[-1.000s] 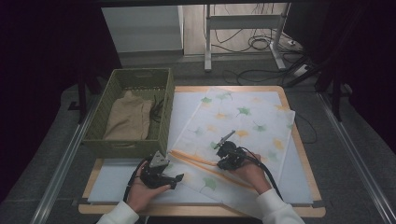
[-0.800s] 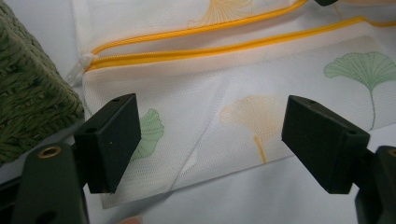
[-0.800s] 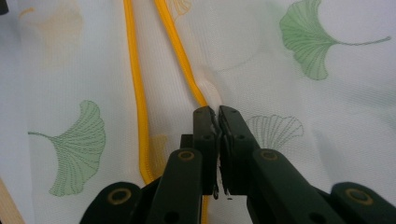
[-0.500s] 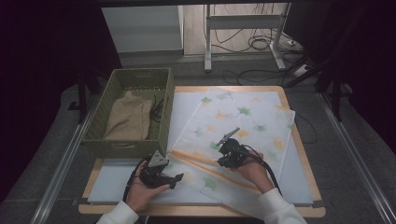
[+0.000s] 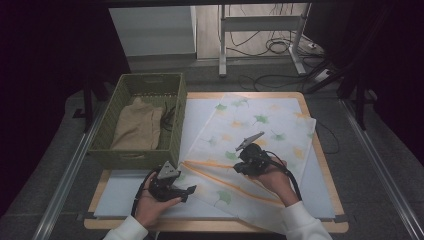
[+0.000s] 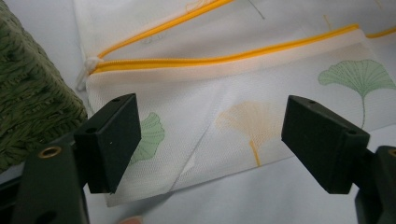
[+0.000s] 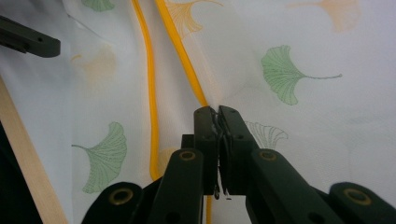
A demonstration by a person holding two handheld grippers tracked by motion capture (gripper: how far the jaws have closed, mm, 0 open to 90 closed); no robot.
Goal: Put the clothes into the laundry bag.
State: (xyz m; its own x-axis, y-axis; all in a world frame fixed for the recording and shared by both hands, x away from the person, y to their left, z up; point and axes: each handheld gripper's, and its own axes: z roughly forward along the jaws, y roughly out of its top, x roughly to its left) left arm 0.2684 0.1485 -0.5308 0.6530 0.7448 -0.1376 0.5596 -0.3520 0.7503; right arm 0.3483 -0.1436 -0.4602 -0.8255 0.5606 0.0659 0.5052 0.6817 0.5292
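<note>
A white mesh bag (image 5: 260,125) printed with green and orange ginkgo leaves lies flat on the table, its orange zipper (image 5: 225,182) running across the near end. My right gripper (image 5: 240,169) is over the zipper's middle, and in the right gripper view it (image 7: 217,114) is shut on the zipper (image 7: 180,51), with a thin metal piece pinched between the pads. My left gripper (image 5: 187,192) rests at the bag's near left corner. In the left gripper view it (image 6: 210,140) stands wide open over the bag (image 6: 261,93), nothing between the pads.
A green woven basket (image 5: 130,157) stands at the left with a beige cloth (image 5: 135,127) and a dark cable inside; its wall (image 6: 28,102) is close beside my left gripper. A wooden board (image 5: 320,165) with a pale mat lies under the bag.
My right gripper has risen slightly, still closed on the zipper. The left hand and gripper have stayed put.
</note>
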